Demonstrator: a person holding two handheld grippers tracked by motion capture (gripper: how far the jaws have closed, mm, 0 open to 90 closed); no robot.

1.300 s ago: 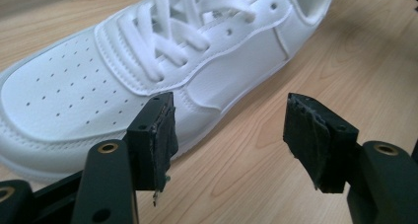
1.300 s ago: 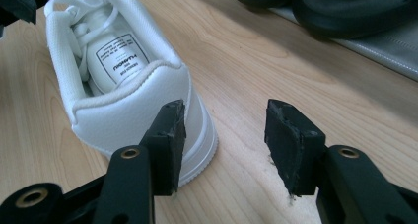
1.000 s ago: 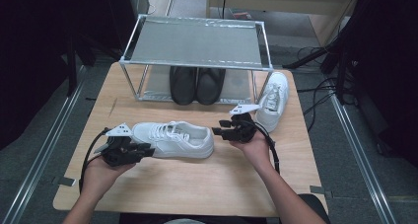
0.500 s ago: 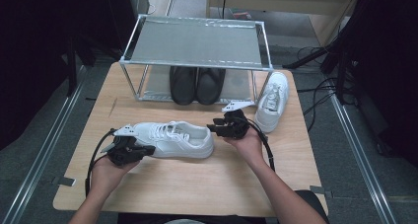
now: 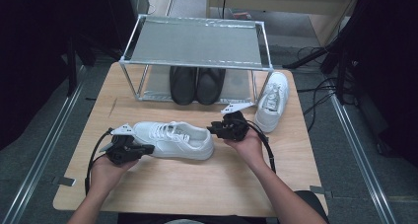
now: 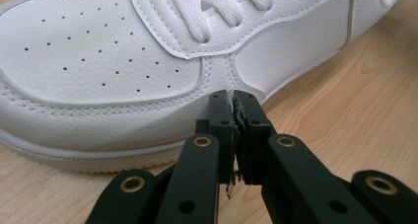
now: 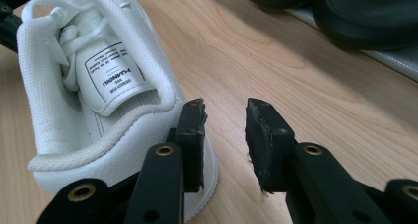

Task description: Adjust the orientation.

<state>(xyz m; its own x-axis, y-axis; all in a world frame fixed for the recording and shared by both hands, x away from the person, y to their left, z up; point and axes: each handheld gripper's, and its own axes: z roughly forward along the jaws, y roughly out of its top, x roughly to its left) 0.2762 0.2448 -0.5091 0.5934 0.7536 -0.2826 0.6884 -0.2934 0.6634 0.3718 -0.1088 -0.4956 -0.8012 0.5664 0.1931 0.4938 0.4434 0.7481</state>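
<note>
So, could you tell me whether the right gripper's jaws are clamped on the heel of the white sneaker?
No, the right gripper has a clear gap between its jaws, with the white sneaker heel just beside them.

- 1 readable text: black print on the white tongue label inside the white sneaker, right gripper view, about 10 o'clock from the jaws.
- Label sits rotated, reads roughly sideways; largest line looks like "YUANOIU", not certain.
- Smaller lines above it too small to read.
- A black frame line borders the print.
- No legible print on the black shoes, the rack or the table.
</note>
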